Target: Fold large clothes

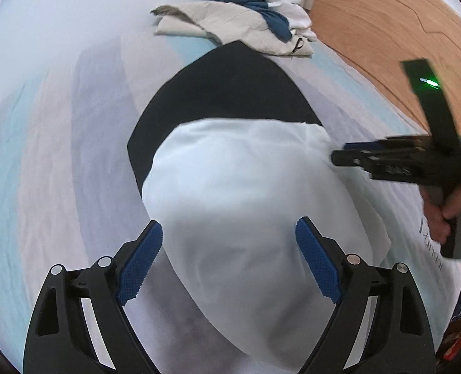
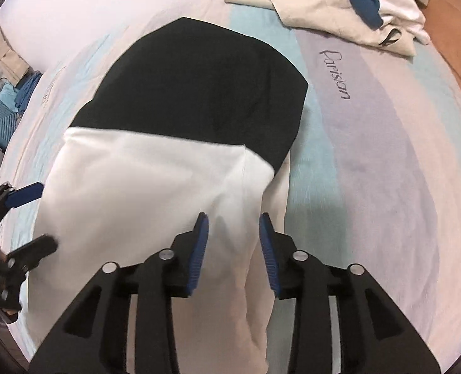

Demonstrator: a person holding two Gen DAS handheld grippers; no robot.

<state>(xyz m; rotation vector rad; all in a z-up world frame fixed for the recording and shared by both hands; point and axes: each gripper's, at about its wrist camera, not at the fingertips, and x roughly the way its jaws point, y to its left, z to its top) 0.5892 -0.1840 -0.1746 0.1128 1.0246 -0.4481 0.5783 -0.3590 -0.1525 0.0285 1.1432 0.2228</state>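
Garment fold just laid: black-and-white garment (image 2: 174,143) flat on striped bed sheet (image 2: 386,162), white half over black. Left gripper (image 1: 229,258) above white cloth, jaws wide apart, empty. Right gripper (image 2: 233,249) over right fold edge, jaws part open, nothing pinched. Next likely: regrasp edges for another fold. Unfolded clothes pile (image 2: 339,3) waits beyond.

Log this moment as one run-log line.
left gripper: open, empty | right gripper: open, empty | black-and-white garment: folded on striped bedsheet
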